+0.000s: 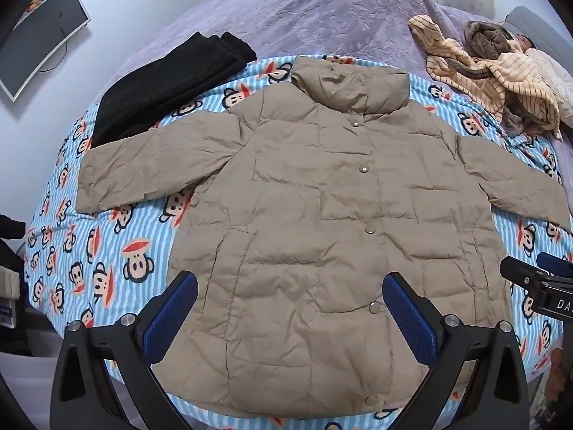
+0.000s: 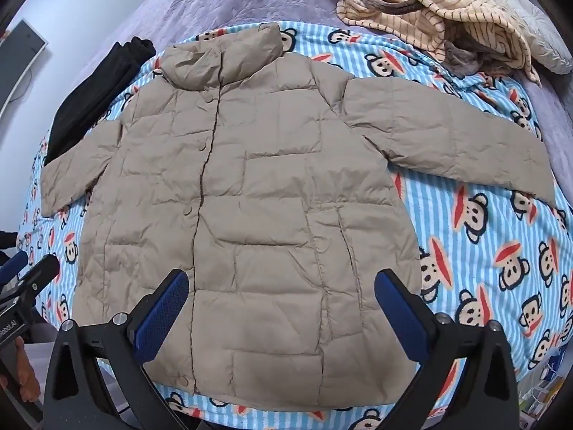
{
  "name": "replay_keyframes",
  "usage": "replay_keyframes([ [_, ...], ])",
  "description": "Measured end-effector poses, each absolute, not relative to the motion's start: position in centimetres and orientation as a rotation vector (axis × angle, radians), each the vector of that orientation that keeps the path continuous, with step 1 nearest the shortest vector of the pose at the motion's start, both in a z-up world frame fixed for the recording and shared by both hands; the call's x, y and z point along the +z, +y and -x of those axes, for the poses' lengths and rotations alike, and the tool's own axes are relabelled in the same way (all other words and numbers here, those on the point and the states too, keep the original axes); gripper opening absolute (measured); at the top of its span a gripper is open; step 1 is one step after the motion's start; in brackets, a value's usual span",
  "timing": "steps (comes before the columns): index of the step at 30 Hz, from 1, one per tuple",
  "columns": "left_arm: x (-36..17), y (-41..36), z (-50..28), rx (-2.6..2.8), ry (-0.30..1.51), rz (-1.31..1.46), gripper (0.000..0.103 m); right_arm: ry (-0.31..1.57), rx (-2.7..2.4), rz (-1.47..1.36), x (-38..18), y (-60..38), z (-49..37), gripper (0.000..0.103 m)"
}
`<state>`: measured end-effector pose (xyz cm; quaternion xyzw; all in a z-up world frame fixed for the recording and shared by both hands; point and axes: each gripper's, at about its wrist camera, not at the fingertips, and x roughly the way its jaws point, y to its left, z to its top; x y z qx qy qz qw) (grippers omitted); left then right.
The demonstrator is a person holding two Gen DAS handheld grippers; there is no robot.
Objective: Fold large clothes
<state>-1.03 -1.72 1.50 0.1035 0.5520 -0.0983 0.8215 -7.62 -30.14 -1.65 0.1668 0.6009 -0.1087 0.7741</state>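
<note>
A khaki quilted puffer jacket with snap buttons [image 1: 322, 215] lay spread face-up on a blue-striped sheet printed with cartoon monkey faces [image 1: 107, 251], which covered the near part of a bed; its collar pointed away from the camera and both sleeves stretched out to the sides. It looked snapped shut down the front and not yet folded, so the work seemed to be at its very start, with the garment laid out and nothing turned in.

The left gripper [image 1: 290, 308] hung above the hem on the jacket's left half, its blue-padded fingers [image 1: 172, 311] spread wide with nothing between them. The right gripper [image 2: 281, 304] hovered over the right half of the hem in the same way, fingers wide apart and empty (neither pair appeared to touch the fabric).

The next move would probably be to take a sleeve, or one side edge, and bring it across the chest. That called for pinching thin, slippery shell fabric without bunching the padding.

A folded black garment [image 1: 172, 82] lay near the left sleeve [image 1: 143, 168], its near end at the sleeve's upper edge. A heap of cream striped and grey-brown clothes [image 1: 494, 71] sat on the lilac embossed bedspread [image 1: 322, 10] beyond the right sleeve [image 2: 447, 139], well apart from it. Neither seemed to block a fold toward the middle.
</note>
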Motion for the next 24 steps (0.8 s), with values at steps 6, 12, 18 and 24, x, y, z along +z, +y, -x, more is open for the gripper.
replay_keyframes([
  [6,1.66,-1.81,0.61,-0.199,1.173,-0.202,0.103,1.306,-0.236,-0.359,-1.79,-30.6,7.64,0.103],
  [12,1.81,-1.82,0.4,-0.195,1.172,-0.194,0.103,1.297,-0.22,-0.347,-1.53,-30.61,7.46,0.103],
  [18,1.68,-1.92,0.13,-0.202,1.181,-0.181,0.103,1.29,-0.219,-0.34,-1.23,-30.64,7.41,0.103],
  [24,1.75,-2.32,0.12,-0.221,1.182,-0.184,0.103,1.294,-0.236,-0.347,-1.08,-30.9,7.85,0.103],
])
